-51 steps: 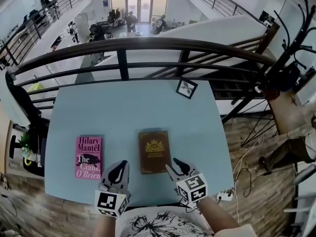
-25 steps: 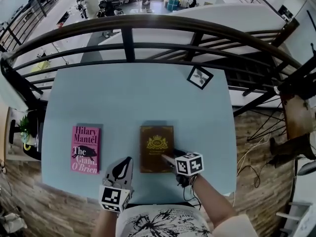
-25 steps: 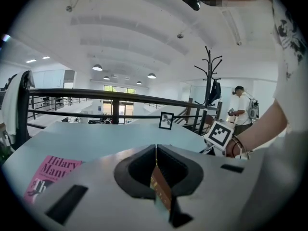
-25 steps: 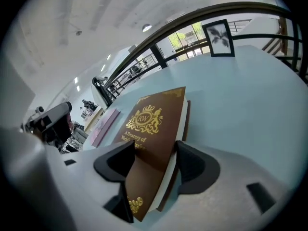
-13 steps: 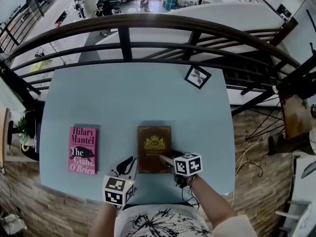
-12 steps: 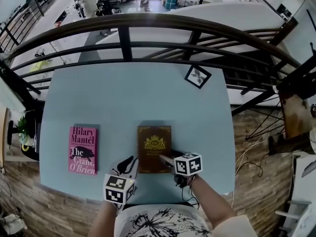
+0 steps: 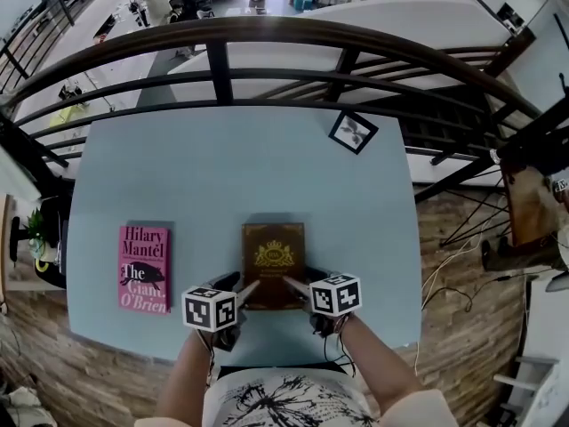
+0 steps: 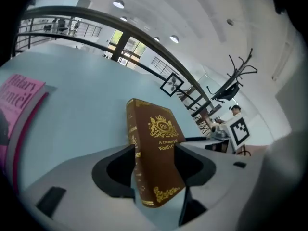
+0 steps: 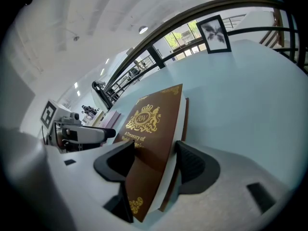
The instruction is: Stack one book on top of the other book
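Note:
A brown book [image 7: 273, 247] with gold print lies near the front of the pale blue table [image 7: 231, 167]. A pink book [image 7: 144, 268] lies to its left. My right gripper [image 7: 293, 285] is shut on the brown book's near right corner [image 9: 151, 119], with one jaw on the cover and one on the underside. My left gripper [image 7: 242, 288] is at the near left corner. Its jaws have just been opening and now straddle the book [image 8: 154, 129] without clamping it. The pink book [image 8: 19, 100] shows at the left edge of the left gripper view.
A small framed picture [image 7: 353, 132] lies at the table's far right corner. A dark metal railing [image 7: 267, 34] runs behind the table, with a drop to a lower floor beyond. The table's front edge is just below the grippers, at the person's body.
My left gripper has come down and to the right, onto the brown book's near left corner, and its jaws have gone from shut to open. The right gripper has stayed at its corner.

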Demonstrator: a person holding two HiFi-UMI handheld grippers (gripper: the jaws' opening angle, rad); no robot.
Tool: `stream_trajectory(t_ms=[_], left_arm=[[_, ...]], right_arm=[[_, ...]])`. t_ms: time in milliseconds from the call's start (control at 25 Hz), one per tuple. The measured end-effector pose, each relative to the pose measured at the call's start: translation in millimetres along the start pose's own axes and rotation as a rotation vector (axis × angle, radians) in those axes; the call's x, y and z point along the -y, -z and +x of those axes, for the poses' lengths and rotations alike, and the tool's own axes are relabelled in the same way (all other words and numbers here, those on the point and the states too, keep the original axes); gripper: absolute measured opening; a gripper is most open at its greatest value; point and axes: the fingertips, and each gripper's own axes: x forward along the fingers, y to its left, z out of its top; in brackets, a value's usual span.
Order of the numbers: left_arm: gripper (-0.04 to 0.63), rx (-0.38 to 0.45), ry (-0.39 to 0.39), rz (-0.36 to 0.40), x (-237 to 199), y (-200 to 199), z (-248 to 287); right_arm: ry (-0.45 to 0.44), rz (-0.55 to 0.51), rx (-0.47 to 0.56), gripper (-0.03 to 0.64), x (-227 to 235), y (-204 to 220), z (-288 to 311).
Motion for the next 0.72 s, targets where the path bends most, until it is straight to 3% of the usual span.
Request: stream_trajectory(t_ms=[240,440,720], left_arm=[[0.25,-0.023,-0.003,-0.091,-13,7,14],[0.259,-0.095,0.038,-0.099,-9,24,32],[0.259,-0.102,0.038,-0.116,-8,25,34]], right_arm=[[-0.005,-0.001,0.019,0.265,-1,-1,-1],[-0.007,-0.005,0.023,0.267,-1,-1,0],[0.008,-0.001,0.027,0.261,-1,0,-1]])
